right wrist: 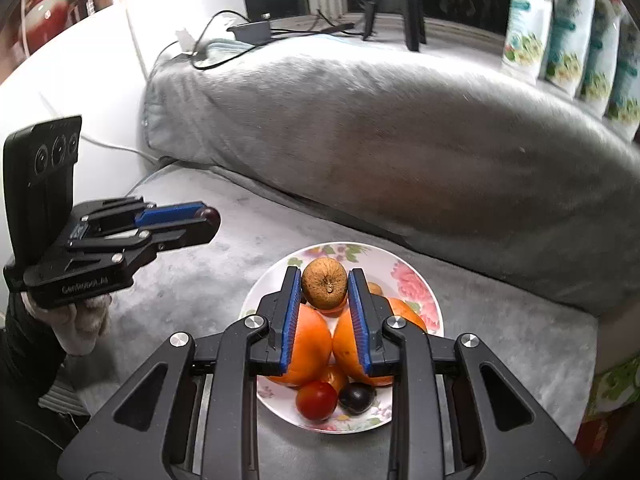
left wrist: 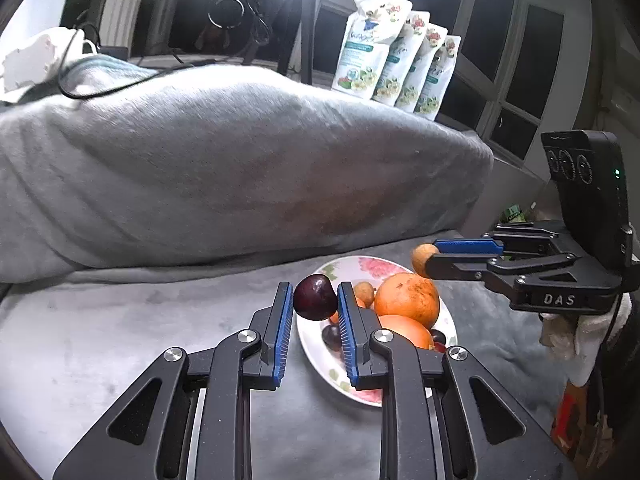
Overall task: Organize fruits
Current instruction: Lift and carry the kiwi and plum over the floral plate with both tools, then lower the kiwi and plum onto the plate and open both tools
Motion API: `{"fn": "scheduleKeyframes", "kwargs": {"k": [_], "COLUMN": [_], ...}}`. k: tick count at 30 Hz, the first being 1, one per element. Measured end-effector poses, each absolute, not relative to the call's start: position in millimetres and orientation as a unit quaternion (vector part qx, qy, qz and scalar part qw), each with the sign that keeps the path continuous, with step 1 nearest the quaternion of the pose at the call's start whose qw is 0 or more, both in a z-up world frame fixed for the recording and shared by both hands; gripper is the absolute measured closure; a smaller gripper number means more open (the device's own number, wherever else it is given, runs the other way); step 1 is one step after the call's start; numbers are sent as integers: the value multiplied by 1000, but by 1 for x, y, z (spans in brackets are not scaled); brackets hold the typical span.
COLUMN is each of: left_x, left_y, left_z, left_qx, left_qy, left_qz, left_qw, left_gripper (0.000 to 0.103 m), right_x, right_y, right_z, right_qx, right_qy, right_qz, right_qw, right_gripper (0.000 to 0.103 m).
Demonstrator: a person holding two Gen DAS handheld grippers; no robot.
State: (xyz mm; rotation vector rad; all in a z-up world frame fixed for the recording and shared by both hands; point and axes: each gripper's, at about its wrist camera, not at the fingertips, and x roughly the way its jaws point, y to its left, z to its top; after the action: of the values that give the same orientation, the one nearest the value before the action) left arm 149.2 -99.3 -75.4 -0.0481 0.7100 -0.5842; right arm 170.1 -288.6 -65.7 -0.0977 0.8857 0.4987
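A floral plate [left wrist: 360,266] [right wrist: 416,280] on the grey blanket holds oranges [left wrist: 406,294] [right wrist: 304,344], a red fruit [right wrist: 316,400], dark plums [right wrist: 356,398] and small brown fruits [left wrist: 365,293]. My left gripper [left wrist: 314,300] is shut on a dark plum [left wrist: 315,297], held above the plate's left rim; it appears at the left [right wrist: 208,220] in the right wrist view. My right gripper [right wrist: 324,286] is shut on a small brown round fruit [right wrist: 324,284] above the plate; in the left wrist view it enters from the right, the brown fruit [left wrist: 423,258] at its tips.
A large grey cushion [left wrist: 220,168] [right wrist: 400,128] lies behind the plate. Several floral refill pouches [left wrist: 396,52] [right wrist: 572,36] stand at the back right. A tripod [left wrist: 298,20], cables [right wrist: 224,40] and dark windows fill the back. A gloved hand [right wrist: 84,324] holds the left gripper.
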Motion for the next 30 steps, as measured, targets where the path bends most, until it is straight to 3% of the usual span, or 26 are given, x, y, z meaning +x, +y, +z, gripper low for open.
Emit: {"fn": "scheduleKeyframes", "kwargs": {"k": [30], "left_x": [168], "left_y": [-129], "left_z": [-101], "left_qx": [-7], "left_qy": [380], "left_qz": [-293], "left_qw": [877], "left_gripper": [82], "right_x": [223], "right_y": [-300], "right_z": [-112], "right_qx": [16], "right_qy": [478], "right_qz": [231], "right_qw": [847], "right_gripper": [77]}}
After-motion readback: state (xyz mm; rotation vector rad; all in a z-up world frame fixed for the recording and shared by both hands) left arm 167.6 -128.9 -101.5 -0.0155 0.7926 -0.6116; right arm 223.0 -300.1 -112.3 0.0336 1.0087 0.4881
